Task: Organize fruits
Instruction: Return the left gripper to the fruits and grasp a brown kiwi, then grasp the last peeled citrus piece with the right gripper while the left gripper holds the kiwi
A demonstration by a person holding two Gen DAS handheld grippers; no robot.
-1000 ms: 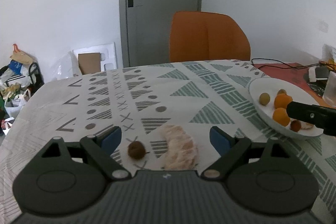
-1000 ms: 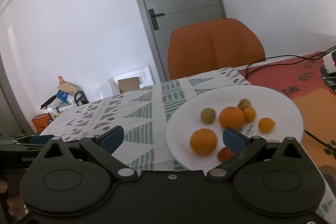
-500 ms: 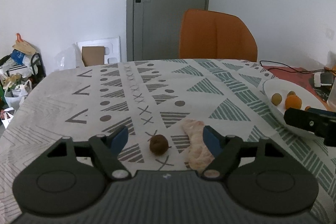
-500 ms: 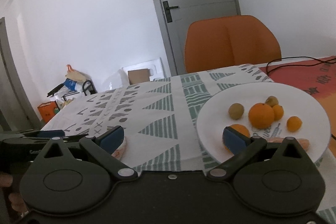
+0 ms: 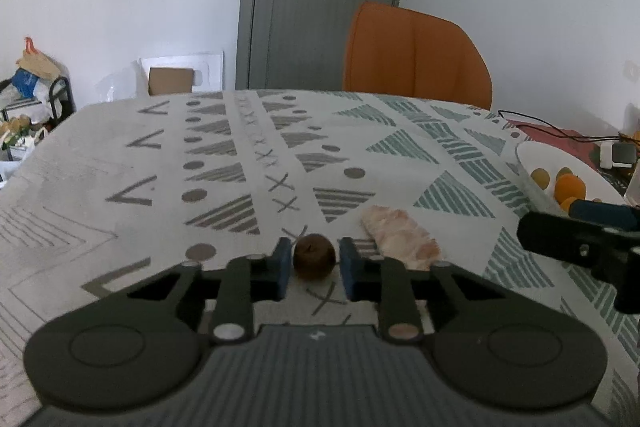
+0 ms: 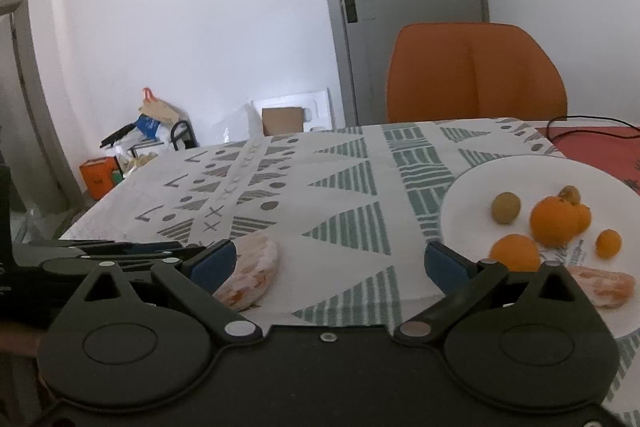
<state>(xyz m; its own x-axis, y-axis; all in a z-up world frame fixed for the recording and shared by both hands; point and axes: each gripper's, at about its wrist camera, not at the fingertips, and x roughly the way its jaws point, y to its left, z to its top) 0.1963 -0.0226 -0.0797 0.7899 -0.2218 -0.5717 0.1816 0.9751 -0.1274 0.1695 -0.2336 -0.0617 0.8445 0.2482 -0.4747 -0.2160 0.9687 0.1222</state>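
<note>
A small brown round fruit (image 5: pixel 314 257) sits on the patterned tablecloth between the pads of my left gripper (image 5: pixel 313 261), which is closed around it. A peeled orange piece (image 5: pixel 400 238) lies just to its right; it also shows in the right wrist view (image 6: pixel 252 275). My right gripper (image 6: pixel 330 263) is open and empty, low over the table between the peeled piece and a white plate (image 6: pixel 472 195). The plate holds several oranges (image 6: pixel 556 219), a greenish fruit (image 6: pixel 506 207) and another peeled segment (image 6: pixel 600 289).
An orange chair (image 5: pixel 416 55) stands behind the table's far edge. A black cable (image 5: pixel 552 131) and a charger (image 5: pixel 618 155) lie on the red mat at the right. Bags and boxes (image 6: pixel 152 131) clutter the floor at the left.
My left gripper has closed from wide open onto the brown fruit and moved left so it is centred. My right gripper has swung left, away from the plate; the peeled piece now shows by its left finger.
</note>
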